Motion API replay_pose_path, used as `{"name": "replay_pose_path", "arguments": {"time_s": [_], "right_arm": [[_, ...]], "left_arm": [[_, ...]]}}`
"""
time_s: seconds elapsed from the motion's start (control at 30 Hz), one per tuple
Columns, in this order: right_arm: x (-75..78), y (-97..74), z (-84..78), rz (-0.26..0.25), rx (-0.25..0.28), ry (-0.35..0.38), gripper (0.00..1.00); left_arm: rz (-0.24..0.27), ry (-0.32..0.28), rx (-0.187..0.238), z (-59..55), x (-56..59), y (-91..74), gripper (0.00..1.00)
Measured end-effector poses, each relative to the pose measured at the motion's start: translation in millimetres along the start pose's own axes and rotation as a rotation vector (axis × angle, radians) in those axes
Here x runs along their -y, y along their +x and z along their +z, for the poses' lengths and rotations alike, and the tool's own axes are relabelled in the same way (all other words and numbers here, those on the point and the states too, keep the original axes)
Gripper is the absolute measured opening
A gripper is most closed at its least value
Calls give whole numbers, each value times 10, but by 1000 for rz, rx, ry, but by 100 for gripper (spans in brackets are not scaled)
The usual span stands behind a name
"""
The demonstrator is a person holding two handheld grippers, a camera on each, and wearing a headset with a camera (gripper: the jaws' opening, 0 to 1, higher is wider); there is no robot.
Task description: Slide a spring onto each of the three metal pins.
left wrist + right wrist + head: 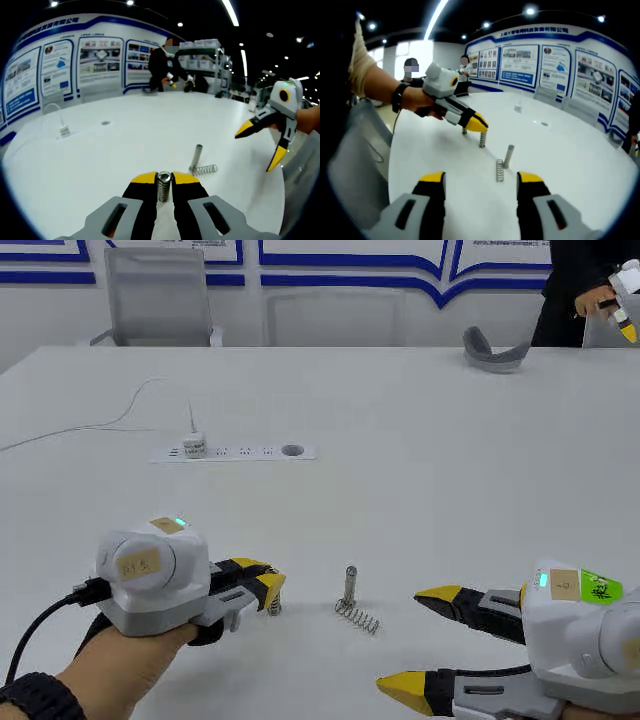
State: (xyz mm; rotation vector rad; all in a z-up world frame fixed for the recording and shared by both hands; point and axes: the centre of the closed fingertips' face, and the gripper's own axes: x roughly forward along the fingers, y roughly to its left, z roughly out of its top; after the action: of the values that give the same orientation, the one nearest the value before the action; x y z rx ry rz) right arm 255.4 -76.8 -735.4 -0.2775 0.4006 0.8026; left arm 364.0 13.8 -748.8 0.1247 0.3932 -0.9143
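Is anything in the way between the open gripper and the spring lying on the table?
No, nothing visible. Only bare table lies between the right hand-held gripper and the loose spring. The metal pin stands just beyond it.

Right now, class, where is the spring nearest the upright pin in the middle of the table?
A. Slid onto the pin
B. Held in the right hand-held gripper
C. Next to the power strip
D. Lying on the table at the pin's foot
D: the spring lies on its side on the table at the foot of the bare pin, and the right hand-held gripper is open and holds nothing.
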Motion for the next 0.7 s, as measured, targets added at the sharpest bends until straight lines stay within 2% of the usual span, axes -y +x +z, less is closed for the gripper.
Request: {"name": "replay_pose_path", "arguments": {"time_s": [0.33, 0.7], "right_arm": [[-12, 15, -20, 2, -4, 3, 59], [-17, 16, -20, 2, -7, 1, 59]], "left_arm": [[3, 3, -14, -60, -12, 21, 10], [2, 7, -12, -52, -4, 18, 11]]}}
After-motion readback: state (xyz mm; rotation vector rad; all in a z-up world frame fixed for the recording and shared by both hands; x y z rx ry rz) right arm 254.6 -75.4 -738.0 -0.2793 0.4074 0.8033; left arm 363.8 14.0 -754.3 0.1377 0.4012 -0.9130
